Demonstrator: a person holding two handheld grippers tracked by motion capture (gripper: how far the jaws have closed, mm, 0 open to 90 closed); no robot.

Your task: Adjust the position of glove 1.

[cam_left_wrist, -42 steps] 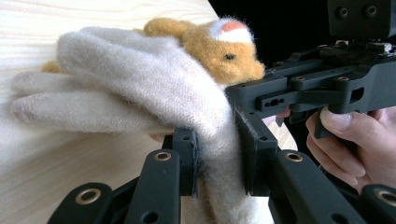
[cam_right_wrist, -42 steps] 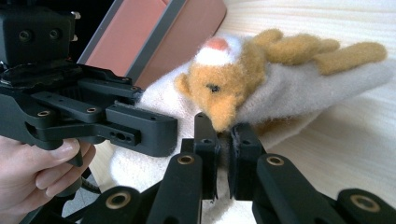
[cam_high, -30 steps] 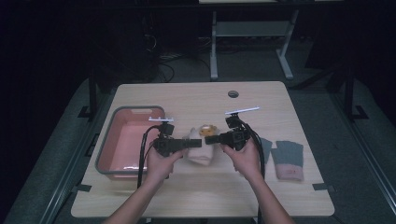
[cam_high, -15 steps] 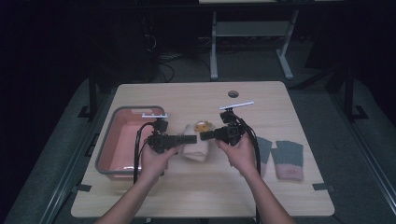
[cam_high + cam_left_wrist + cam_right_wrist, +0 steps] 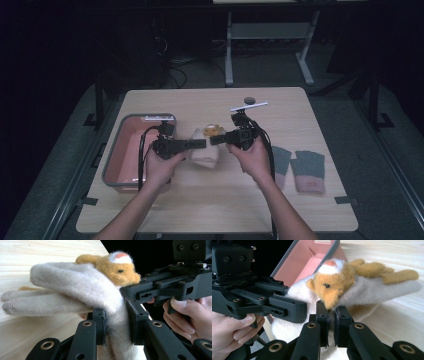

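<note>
Between the two hands at table centre, left hand-held gripper (image 5: 200, 144) and right hand-held gripper (image 5: 216, 140) are each clamped tight on the cream glove (image 5: 204, 152), jaws pointing at each other. Left gripper view shows the fuzzy knit fingers draped sideways; right gripper view shows the orange plush animal (image 5: 337, 285) on the glove and the pink tray (image 5: 312, 257) behind. High view adds grey-pink mittens (image 5: 300, 167) right on the wooden table (image 5: 280, 210). Compared with a second ago, both grippers sit higher, glove lifted.
</note>
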